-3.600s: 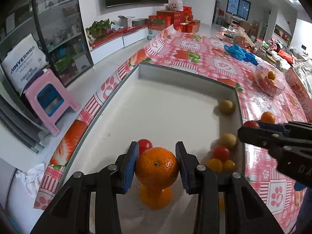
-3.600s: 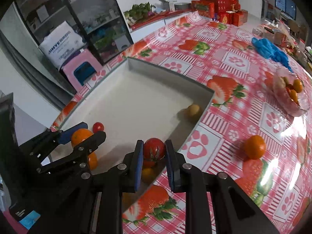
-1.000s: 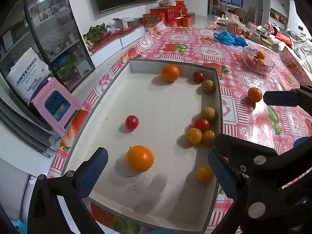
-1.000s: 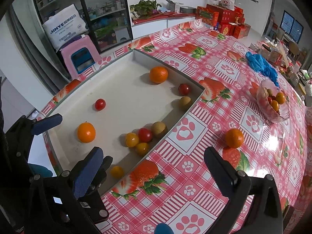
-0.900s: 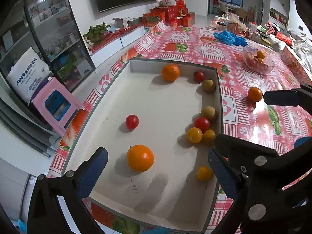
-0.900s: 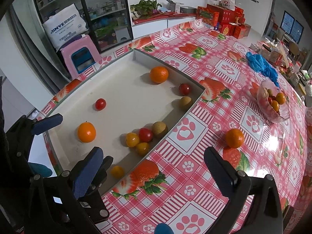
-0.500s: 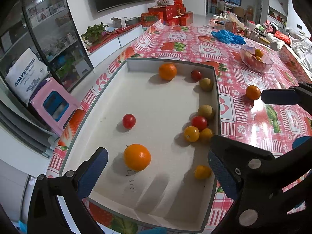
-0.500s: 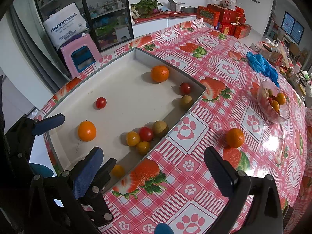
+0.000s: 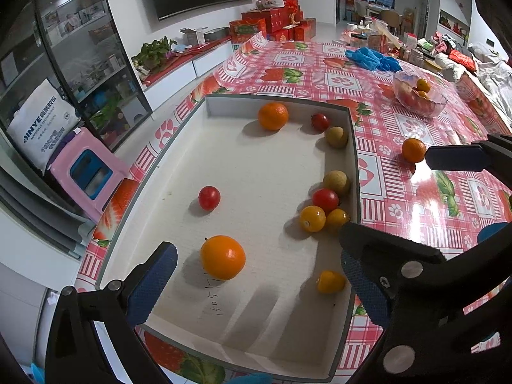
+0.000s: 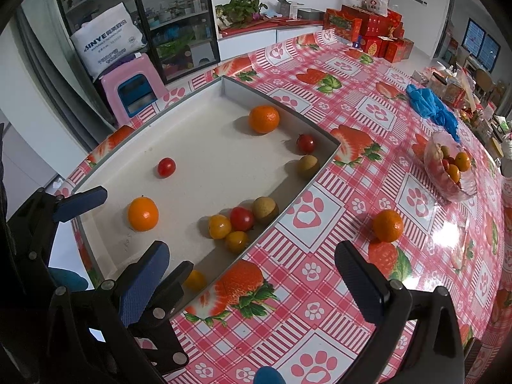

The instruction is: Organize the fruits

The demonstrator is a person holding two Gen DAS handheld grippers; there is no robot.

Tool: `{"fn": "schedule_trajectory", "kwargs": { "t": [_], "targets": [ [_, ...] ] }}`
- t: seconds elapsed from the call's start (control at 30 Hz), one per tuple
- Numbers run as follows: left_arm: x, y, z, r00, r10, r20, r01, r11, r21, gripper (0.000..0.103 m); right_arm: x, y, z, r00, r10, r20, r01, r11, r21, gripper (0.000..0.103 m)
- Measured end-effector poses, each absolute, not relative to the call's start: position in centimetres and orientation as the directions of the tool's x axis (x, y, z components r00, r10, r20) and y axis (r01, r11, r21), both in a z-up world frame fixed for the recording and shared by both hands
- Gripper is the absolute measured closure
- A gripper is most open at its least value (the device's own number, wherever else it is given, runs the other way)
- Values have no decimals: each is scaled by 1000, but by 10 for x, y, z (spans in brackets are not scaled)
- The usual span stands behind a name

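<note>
Bench under red strawberry-print checked cloth (image 10: 352, 304); shallow white rectangular tray (image 9: 265, 166) holding oranges, tomatoes, small yellow fruits; lone orange (image 10: 387, 226) on cloth beside tray; left gripper (image 9: 256, 281) spread wide, empty; right gripper (image 10: 252, 281) spread wide, empty

Glossy plastic tablecloth (image 10: 323, 284), matt white tray (image 9: 256, 166), clear glass bowl (image 10: 448, 172).

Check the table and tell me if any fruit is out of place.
One is: a lone orange mandarin sits on the red strawberry-print tablecloth, outside the shallow white tray that holds the other loose fruit and apart from the clear glass bowl of fruit. Both the left gripper and the right gripper are open and empty.
</note>
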State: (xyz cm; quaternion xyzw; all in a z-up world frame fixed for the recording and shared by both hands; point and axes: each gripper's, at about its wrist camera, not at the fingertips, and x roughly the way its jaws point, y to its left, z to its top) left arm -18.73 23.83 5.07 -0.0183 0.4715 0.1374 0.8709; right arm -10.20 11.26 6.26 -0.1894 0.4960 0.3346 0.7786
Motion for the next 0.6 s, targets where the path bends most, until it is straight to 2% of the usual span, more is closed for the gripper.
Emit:
{"fn": "schedule_trajectory", "kwargs": {
  "t": [0.6],
  "targets": [
    [-188,236,47,511,217,-832,-254,963,96,0,-104,114,62,281,332,-900,-709,704,38,0]
  ]
}}
